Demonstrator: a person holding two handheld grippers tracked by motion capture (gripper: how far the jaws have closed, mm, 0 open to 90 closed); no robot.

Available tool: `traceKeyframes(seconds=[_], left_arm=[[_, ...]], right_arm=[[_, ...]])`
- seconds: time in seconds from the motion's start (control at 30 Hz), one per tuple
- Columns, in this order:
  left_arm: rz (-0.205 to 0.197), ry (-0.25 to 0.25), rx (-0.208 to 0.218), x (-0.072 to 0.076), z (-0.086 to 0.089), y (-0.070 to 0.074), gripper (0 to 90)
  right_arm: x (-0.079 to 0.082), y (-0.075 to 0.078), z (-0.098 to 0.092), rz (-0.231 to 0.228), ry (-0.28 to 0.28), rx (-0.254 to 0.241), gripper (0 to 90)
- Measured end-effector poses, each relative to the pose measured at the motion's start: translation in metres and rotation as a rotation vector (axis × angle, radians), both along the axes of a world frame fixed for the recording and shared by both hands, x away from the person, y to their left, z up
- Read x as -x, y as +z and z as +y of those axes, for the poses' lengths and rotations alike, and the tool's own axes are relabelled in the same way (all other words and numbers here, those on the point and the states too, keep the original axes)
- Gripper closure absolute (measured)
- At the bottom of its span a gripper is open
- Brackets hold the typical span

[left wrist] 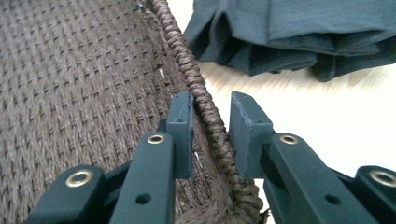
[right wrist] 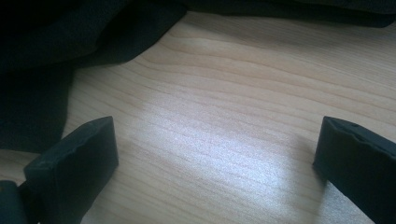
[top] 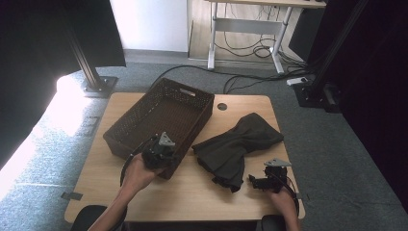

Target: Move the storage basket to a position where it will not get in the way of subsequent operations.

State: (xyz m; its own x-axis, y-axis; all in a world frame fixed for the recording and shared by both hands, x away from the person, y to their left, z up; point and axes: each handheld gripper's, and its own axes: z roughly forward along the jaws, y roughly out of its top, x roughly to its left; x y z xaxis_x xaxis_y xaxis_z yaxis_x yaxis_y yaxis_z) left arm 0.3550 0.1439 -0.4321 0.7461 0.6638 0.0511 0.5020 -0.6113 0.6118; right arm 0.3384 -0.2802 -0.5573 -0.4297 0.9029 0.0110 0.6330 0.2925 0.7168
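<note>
A dark brown woven basket [top: 126, 126] stands on the left half of the wooden table [top: 192, 197]. My left gripper [top: 168, 161] is at the basket's near right corner. In the left gripper view its jaws [left wrist: 211, 116] straddle the braided rim [left wrist: 189, 60], one inside the basket and one outside. The gap is narrow, and slivers of space still show beside the rim. A dark green folded cloth [top: 240, 142] lies to the right of the basket. My right gripper [top: 252, 182] rests low at the cloth's near right corner, open wide [right wrist: 215, 140] over bare wood with nothing between its jaws.
The basket's inside [left wrist: 70, 93] holds nothing. The cloth [left wrist: 289, 37] lies close beyond the rim. A round cable hole [top: 222, 106] sits near the table's far edge. Black frame posts [top: 89, 67] and a desk with cables [top: 250, 43] stand on the carpet behind.
</note>
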Motion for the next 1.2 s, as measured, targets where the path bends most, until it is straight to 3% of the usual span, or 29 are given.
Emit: traceKeyframes(seconds=[0.17,0.37,0.73,0.93,1.2], left_arm=[[-0.015,0.052,-0.013,-0.005,0.019,-0.001,77.2],[-0.018,0.089,0.005,-0.013,0.041,-0.003,81.5],[-0.019,0.113,0.033,-0.025,0.071,-0.006,81.4],[-0.013,0.147,0.067,-0.031,0.088,-0.008,80.1],[-0.023,0.192,0.072,-0.036,0.104,-0.009,78.8]], right_arm=[[0.000,0.000,0.000,0.001,0.000,0.000,0.0],[0.000,0.000,0.000,0.002,0.000,-0.001,0.0],[0.000,0.000,0.000,0.001,0.000,-0.001,0.0],[0.000,0.000,0.000,0.001,0.000,-0.001,0.0],[0.000,0.000,0.000,0.002,-0.001,-0.001,0.0]])
